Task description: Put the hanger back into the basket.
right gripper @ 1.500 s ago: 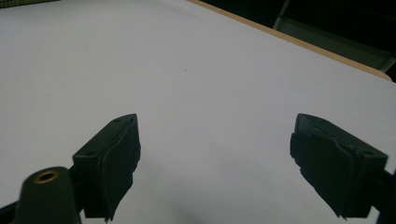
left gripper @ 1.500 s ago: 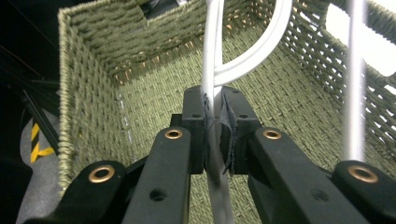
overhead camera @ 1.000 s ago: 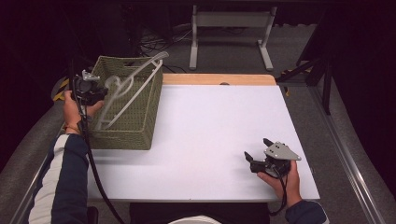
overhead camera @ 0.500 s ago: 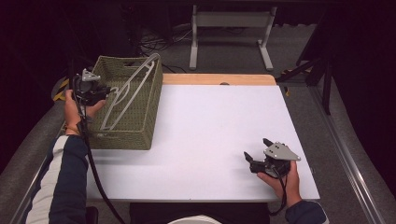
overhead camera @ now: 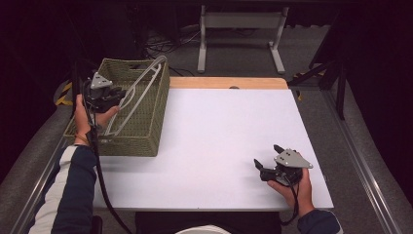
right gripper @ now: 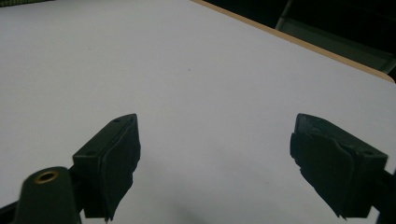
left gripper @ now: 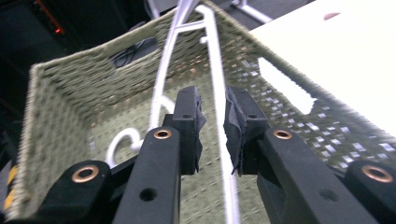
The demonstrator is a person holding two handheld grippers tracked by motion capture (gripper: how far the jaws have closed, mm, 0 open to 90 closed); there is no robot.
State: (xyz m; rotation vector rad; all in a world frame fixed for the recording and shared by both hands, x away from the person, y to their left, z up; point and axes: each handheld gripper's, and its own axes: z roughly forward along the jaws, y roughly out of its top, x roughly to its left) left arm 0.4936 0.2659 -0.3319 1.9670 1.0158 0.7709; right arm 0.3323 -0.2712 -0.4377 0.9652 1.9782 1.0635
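Observation:
A white plastic hanger (overhead camera: 141, 87) lies tilted inside an olive woven basket (overhead camera: 146, 141) at the table's left edge, its upper end resting over the far rim. My left gripper (overhead camera: 119, 92) is inside the basket, next to the hanger. In the left gripper view the hanger's straight bar (left gripper: 212, 56) runs between the jaws of my left gripper (left gripper: 212, 100). The jaws have just been opening, a narrow gap shows beside the bar, and the pads do not press on it. My right gripper (overhead camera: 267, 156) rests open on the white table (overhead camera: 219, 131) at the front right, its jaws (right gripper: 215, 140) wide apart with nothing between them.
The basket's woven wall (left gripper: 70, 102) rises close around the left gripper. A wooden strip (overhead camera: 229, 82) borders the table's far edge, with a white metal stand (overhead camera: 241, 22) on the floor beyond. Bare white tabletop (right gripper: 187, 56) lies ahead of the right gripper.
The hanger, blurred and higher a second ago, has come to rest leaning in the basket. My left hand has shifted a little to the right. The right hand has not moved.

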